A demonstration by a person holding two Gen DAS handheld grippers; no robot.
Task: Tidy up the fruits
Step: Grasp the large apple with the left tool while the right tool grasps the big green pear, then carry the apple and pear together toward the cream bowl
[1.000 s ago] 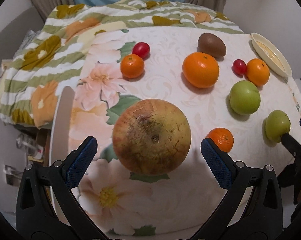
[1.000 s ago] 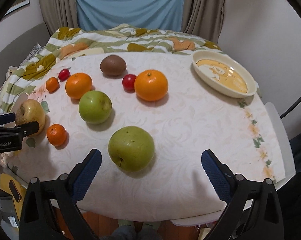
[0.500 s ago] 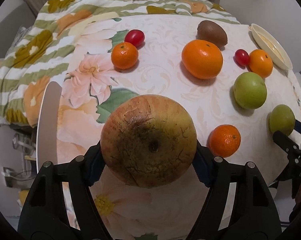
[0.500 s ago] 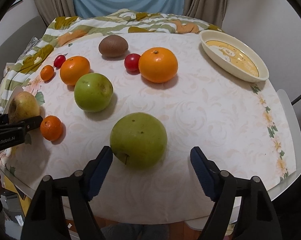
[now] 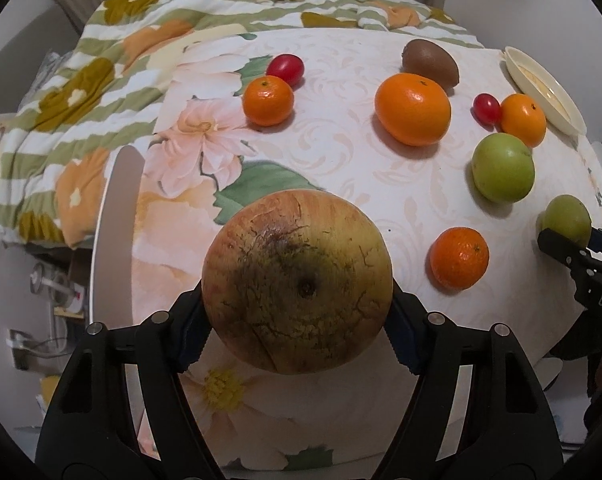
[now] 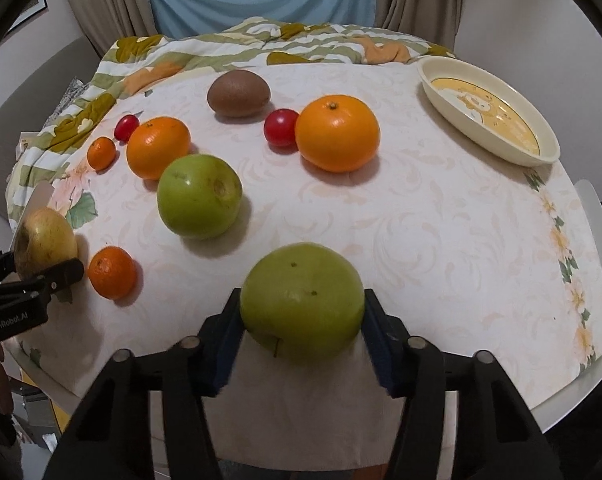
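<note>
Left gripper (image 5: 297, 330): black frame, blue pads; angled steeply down; jaws clamped on both flanks of the russet apple (image 5: 297, 282).
Left gripper, far view: seen at the left edge of the right wrist view; black finger lies across the russet apple's front.
Right gripper (image 6: 301, 330): same build, angled steeply down; jaws closing, pads at both sides of the green apple (image 6: 303, 302), touching it.
Right gripper, far view: fingertips at the right edge of the left wrist view, around the green apple.
</note>
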